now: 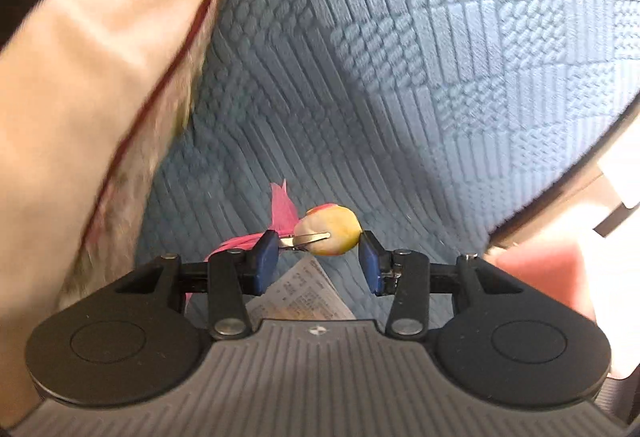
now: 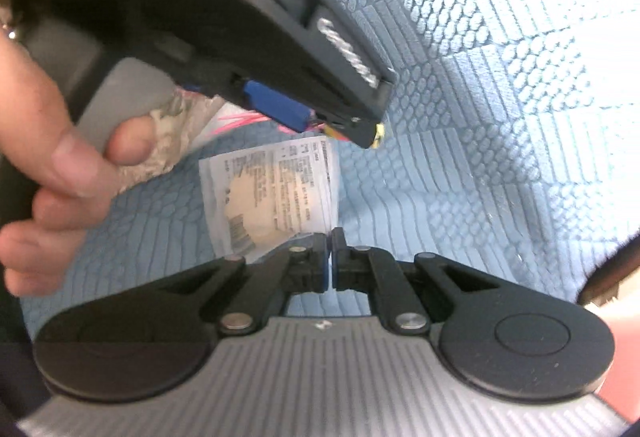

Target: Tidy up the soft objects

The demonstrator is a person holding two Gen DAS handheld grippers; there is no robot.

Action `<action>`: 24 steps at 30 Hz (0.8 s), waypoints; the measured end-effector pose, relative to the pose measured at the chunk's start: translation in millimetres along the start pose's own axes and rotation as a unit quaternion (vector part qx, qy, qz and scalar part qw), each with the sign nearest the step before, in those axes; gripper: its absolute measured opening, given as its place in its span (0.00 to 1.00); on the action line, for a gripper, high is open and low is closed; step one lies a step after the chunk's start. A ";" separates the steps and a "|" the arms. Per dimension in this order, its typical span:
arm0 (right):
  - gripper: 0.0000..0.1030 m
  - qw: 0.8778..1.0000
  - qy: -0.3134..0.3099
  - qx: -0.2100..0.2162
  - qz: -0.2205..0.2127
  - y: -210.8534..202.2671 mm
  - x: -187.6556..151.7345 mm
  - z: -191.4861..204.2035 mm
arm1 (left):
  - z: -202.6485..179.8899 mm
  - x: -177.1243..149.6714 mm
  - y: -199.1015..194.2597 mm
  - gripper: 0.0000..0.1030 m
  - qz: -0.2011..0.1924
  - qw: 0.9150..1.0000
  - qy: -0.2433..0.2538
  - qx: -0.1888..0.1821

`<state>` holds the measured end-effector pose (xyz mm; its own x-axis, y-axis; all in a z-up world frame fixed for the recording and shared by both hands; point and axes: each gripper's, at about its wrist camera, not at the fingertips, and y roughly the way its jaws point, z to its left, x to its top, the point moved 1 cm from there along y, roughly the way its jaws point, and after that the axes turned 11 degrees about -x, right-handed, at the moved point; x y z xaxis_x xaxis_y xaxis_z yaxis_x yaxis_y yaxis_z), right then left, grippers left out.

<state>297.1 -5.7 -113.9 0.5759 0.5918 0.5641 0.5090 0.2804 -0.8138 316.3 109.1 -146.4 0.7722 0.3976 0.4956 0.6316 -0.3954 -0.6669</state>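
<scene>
The blue quilted mat (image 1: 400, 57) fills both views and carries everything. Next biggest: a beige plush w/ a dark red seam (image 1: 80, 77) along the left edge of the left wrist view, blurred, so can't tell if it rests on the mat or leans over it. Then the clear plastic packet (image 2: 272, 193), printed label up, lying flat on the mat; it's the only container in sight, w/ a pale tan item inside, too blurred to identify. Smallest: a yellow-pink toy w/ pink feathers and a metal clip (image 1: 330, 231). The left gripper (image 1: 318, 261) has its blue pads spread wide, toy between them; the right-side pad looks close to the toy, the left one sits by the clip, and I can't tell if either truly touches. The right gripper (image 2: 329, 261) has its tongs pressed together w/ nothing between, tips just beside the packet's near edge. Risks, as I judge them: closing the left tongs may catch only the clip or feathers, so the toy swings or slips out; the slick packet could skid on the mat if nudged; the two grippers are crowded over the same spot and may knock each other.
</scene>
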 end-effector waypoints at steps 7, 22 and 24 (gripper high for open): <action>0.05 1.000 0.013 -0.022 0.016 -20.9 -22.4 -5.1 | -15.6 -32.4 -21.6 0.48 -0.007 1.000 0.013 -0.005; 0.05 0.992 0.091 -0.078 0.037 -87.5 -73.9 -23.7 | -44.3 -97.9 -38.1 0.48 -0.007 1.000 0.015 0.002; 0.05 0.990 0.099 -0.090 0.038 -96.6 -81.7 -26.1 | -47.7 -107.9 -41.3 0.48 -0.004 1.000 0.018 0.003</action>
<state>217.7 -100.9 -77.7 0.7226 0.4406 0.5326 0.5548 0.0899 -0.8271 210.1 42.9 -145.8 0.7692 0.3713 0.5201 0.6374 -0.3873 -0.6661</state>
